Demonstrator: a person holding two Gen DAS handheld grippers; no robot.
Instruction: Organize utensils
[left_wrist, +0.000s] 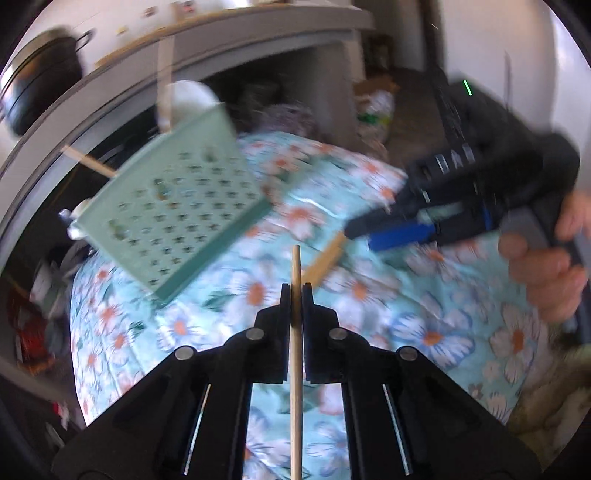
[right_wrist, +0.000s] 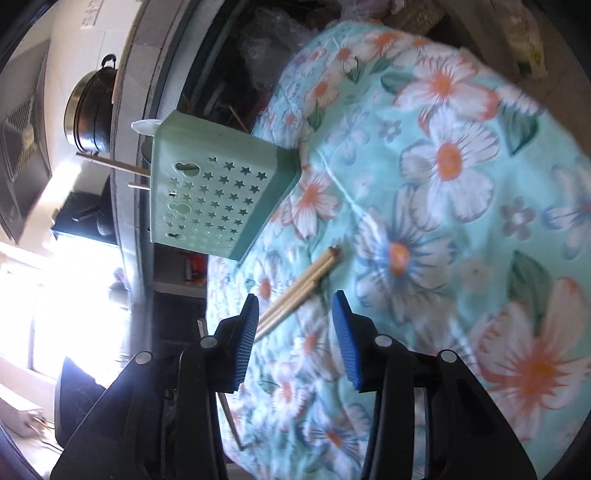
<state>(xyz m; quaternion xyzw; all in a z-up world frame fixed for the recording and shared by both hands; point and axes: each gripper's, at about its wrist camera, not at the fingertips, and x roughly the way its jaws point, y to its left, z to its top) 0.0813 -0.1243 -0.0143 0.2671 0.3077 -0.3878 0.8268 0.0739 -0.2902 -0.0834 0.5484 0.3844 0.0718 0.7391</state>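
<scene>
My left gripper (left_wrist: 295, 291) is shut on a single wooden chopstick (left_wrist: 295, 369) that runs upright between its black jaws, lifted over the floral tablecloth (left_wrist: 424, 332). A mint-green utensil holder (left_wrist: 177, 206) (right_wrist: 210, 192) with star-shaped holes lies tilted at the table's far edge; chopstick ends (right_wrist: 110, 162) and a white spoon (right_wrist: 146, 125) stick out of its mouth. Several chopsticks (right_wrist: 303, 288) (left_wrist: 325, 262) lie bundled on the cloth. My right gripper (right_wrist: 295, 325) (left_wrist: 364, 238) stands open around their near end; its blue pads (right_wrist: 347, 332) do not touch them.
A person's hand (left_wrist: 546, 266) holds the right gripper's handle. A black pot (right_wrist: 88, 110) (left_wrist: 40, 85) sits on a grey counter behind the table. Dark clutter fills the gap below the counter (right_wrist: 236, 74). The floral cloth (right_wrist: 461, 184) spreads to the right.
</scene>
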